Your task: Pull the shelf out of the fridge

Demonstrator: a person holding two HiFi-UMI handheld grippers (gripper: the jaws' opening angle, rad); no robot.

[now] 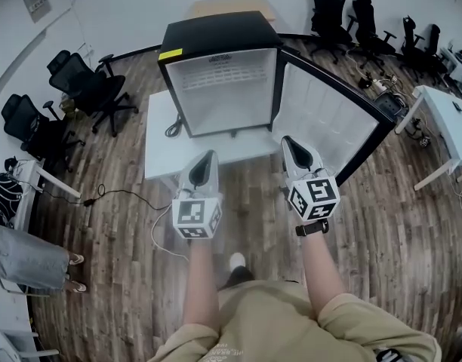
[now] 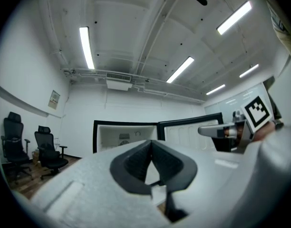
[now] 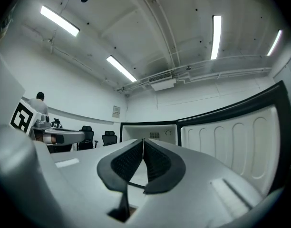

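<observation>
Both the left gripper (image 1: 207, 157) and right gripper (image 1: 291, 143) are pressed shut, empty; unless I spread them before the fridge (image 1: 225, 89), they may shove the shelf, not grip it.

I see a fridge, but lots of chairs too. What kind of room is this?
Probably an office or lab room, not a kitchen. Black office chairs stand along the walls, white desks stand at the sides, and long strip lights run across the ceiling. The fridge stands open in the middle.

Black fridge (image 1: 220, 32), wide open
</observation>
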